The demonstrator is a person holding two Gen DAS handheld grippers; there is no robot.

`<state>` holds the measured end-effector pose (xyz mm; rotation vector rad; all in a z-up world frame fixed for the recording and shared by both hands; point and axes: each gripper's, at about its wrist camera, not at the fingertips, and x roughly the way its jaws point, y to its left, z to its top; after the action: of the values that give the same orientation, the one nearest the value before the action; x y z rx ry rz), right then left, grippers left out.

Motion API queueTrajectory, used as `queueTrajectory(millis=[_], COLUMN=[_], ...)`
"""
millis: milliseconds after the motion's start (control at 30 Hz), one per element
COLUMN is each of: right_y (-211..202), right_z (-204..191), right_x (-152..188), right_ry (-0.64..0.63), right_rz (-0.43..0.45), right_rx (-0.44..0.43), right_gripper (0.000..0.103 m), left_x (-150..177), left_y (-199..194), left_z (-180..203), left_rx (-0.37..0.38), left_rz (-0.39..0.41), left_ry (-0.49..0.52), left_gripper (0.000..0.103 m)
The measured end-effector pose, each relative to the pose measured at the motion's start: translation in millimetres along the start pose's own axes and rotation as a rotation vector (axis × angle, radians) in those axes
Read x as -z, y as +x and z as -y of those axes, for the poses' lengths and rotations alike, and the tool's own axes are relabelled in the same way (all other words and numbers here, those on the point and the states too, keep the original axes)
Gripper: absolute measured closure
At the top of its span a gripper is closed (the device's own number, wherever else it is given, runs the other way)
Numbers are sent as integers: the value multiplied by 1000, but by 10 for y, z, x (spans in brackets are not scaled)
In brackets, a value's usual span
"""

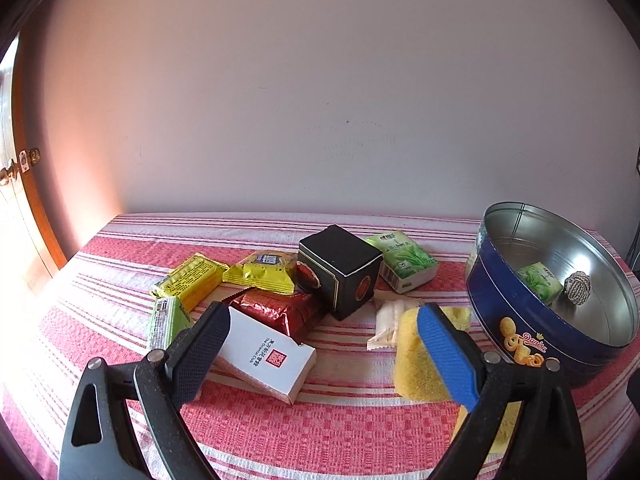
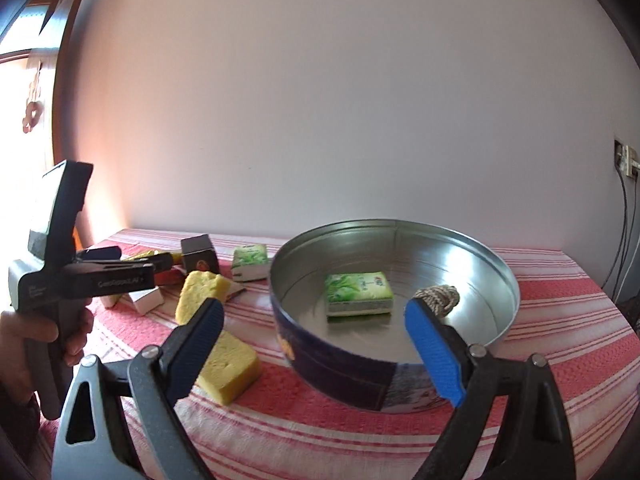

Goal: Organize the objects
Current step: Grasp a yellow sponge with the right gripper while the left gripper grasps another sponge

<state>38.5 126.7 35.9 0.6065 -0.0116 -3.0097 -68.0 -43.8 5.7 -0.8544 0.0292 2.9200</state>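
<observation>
Round blue tin point(image 2: 344, 376) sits on the striped table point(image 2: 560, 312), open top. Inside it lie a green tissue pack point(image 2: 358, 292) flat on the tin's floor and a knotted rope ball point(image 2: 438, 296) just beside the pack, toward the tin's right wall. Your right gripper point(image 2: 316, 348) hangs over the tin's near rim, fingers point(image 2: 434, 354) spread wide, holding nothing. Left of the tin, two yellow sponges point(image 2: 228, 364); beyond them a second green tissue pack point(image 1: 404, 260), a black box point(image 1: 340, 270), a red foil packet point(image 1: 280, 312), yellow snack packets point(image 1: 192, 280) and a white box point(image 1: 264, 356). Your left gripper point(image 1: 320, 354) hovers left of the tin, over the white box and a sponge point(image 1: 420, 356), fingers apart, empty.
</observation>
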Motion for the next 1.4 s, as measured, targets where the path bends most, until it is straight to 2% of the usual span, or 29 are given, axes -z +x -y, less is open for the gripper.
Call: queueTrajectory(millis=[133,233,400,500,733,767,800,833,867,933,1000,1100,1300,1400], right_y=[149,369,737,941,1241,1239,1221,1202,1195,1197,1202,1125,756,648], right_z=[-294,-487,-593,-638,-774,-774,-745,-699,-651,-556,-479,-465,-513,-454], right_x=[59,121,186,220,214,214,207,200,199,202,207,152,-47,-126], right_ry=[-34,-102,-58,-55,-157,-156,-141,-118,-99,-70,-33,-32,-51,-28], right_rz=[-88,-192,-333,-413,-470,-470,-459,-446,-442,-440,-443,-409,-245,-183], right_rx=[-138,-189,-243,-244,-155,-152,-157,-165,-162,-151,-201,-228,-252,-226], right_gripper=[9,10,10,10,6,7,13,26,32,55,65,71,71,71], left_x=[-1,-10,-24,-42,-11,-5,5,13,23,42,62,91,144,154], left_y=[18,8,-13,-26,16,26,35,46,54,67,69,64,124,116], left_z=[-184,-312,-429,-445,-369,-357,-351,-334,-316,-265,-205,-124,-4,176], left_rx=[-7,0,7,18,36,38,44,51,59,69,77,92,167,169], left_rz=[-7,-12,-12,-13,-28,-32,-36,-42,-48,-55,-52,-43,-93,-90], left_ry=[-33,-76,-116,-124,-84,-81,-77,-73,-65,-44,-16,22,-2,44], left_gripper=[7,7,7,7,7,7,7,7,7,7,7,7,7,7])
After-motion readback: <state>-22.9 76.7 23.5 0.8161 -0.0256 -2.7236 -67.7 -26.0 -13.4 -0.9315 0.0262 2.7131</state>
